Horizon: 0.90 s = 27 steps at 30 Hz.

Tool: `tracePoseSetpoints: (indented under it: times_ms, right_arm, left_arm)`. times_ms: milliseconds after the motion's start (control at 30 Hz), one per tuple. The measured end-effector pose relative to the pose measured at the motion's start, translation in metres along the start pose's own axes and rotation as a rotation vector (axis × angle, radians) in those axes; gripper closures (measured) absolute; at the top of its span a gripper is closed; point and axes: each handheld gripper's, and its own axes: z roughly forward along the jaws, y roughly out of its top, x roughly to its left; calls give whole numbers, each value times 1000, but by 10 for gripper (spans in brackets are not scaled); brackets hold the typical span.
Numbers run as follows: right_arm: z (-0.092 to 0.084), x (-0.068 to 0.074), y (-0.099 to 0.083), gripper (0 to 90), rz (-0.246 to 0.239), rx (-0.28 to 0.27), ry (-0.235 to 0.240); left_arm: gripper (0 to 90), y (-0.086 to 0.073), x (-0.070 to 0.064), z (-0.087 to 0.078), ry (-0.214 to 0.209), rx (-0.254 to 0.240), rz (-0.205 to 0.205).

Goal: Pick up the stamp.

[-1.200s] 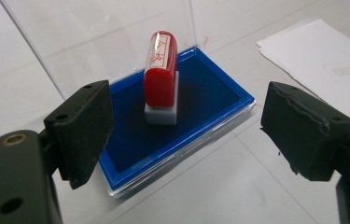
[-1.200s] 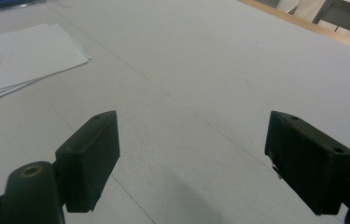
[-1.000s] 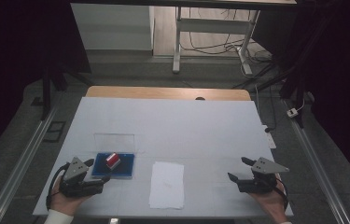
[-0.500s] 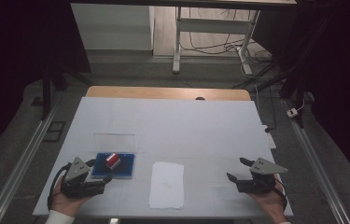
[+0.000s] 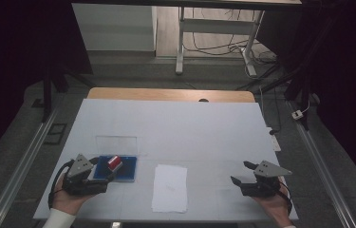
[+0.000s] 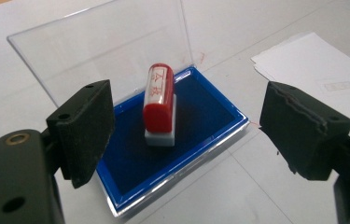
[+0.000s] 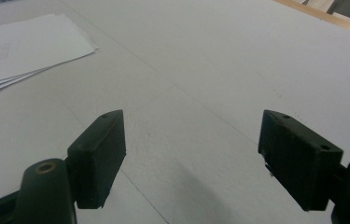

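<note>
Stamp (image 6: 159,103): red rounded cap on a white rectangular base, red characters along a pale label on its top; it lies on the dark blue pad of an ink-pad case (image 6: 196,140), near the pad's middle; the left gripper view gives the lettering and the white base, where the high view gives a small red-and-white block (image 5: 114,162) on the blue case (image 5: 127,172) at the table's front left.
Case: blue rim, felt-like pad, clear hinged lid (image 6: 98,46) standing open behind it, glossy and see-through.
Paper (image 5: 170,187): white sheets stacked and slightly fanned, just right of the case, apart from it; a faint printed box shows on the top sheet (image 6: 338,84) in the left gripper view; the right gripper view shows the fanned edges (image 7: 18,44).
Table (image 5: 190,128): matt white surface with fine seams, wooden edge at the far side.
Left gripper (image 6: 186,135): black jaws with rough foam-like pads, spread wide either side of the case, touching nothing; stamp between them but farther off.
Right gripper (image 7: 191,154): jaws wide apart over bare table, holding nothing; well right of the paper.
</note>
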Motion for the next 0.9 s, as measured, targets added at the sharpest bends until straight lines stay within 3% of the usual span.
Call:
tracePoseSetpoints:
  times_ms: [333, 500, 700, 900]
  right_arm:
    - [1, -1, -2, 231, 4, 12, 7]
    - [3, -1, -2, 234, 7, 20, 9]
    - [4, 0, -2, 237, 3, 34, 12]
    - [6, 0, -3, 243, 4, 41, 14]
  left_arm:
    - [191, 17, 10, 1, -14, 57, 14]
    - [193, 20, 16, 3, -2, 88, 11]
    - [217, 24, 22, 12, 10, 154, 12]
    - [258, 28, 24, 25, -14, 212, 34]
